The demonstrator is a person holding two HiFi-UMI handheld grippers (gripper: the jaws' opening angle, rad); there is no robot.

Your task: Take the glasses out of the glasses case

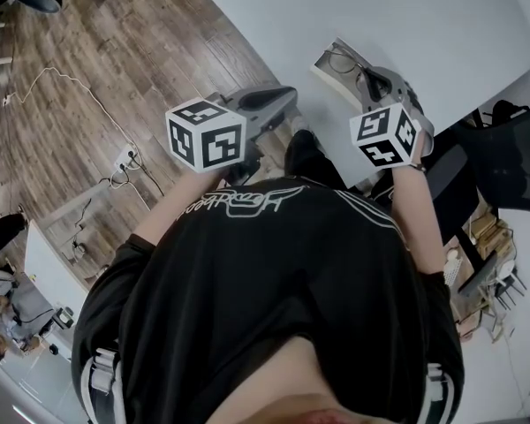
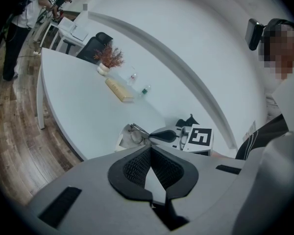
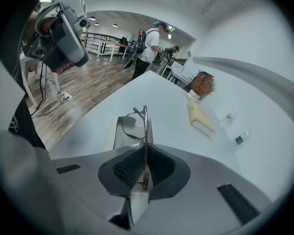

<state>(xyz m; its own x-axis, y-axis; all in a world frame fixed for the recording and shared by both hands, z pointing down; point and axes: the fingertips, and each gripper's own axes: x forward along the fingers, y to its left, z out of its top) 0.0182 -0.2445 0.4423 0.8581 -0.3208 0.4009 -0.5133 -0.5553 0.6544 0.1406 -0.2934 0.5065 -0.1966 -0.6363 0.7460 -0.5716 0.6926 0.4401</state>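
Plainly, the right gripper [image 3: 145,148] is clamped on the glasses [image 3: 145,124]: its two dark pads press a thin metal temple arm between them, and the frame stands on edge just beyond the tips. In the right gripper view the glasses sit at centre frame, directly above the open glasses case [image 3: 116,131], a pale shallow tray lying on the white bench [image 3: 171,102]. Whether the frame touches the case cannot be told.

In the head view the right gripper [image 1: 372,83] is at the upper right, at the near edge of the bench [image 1: 406,16], with the glasses case [image 1: 332,74] and the glasses [image 1: 344,59] just past its tips. The left gripper [image 1: 285,96] hangs left of centre over the wooden floor [image 1: 88,69], apart from the case.

The left gripper view shows the left gripper [image 2: 150,150] with its pad tips together and nothing held. Beyond them lie the glasses case [image 2: 122,138] and glasses [image 2: 136,132]. Farther up the bench are a tan box [image 2: 118,89] and a potted plant [image 2: 109,58].
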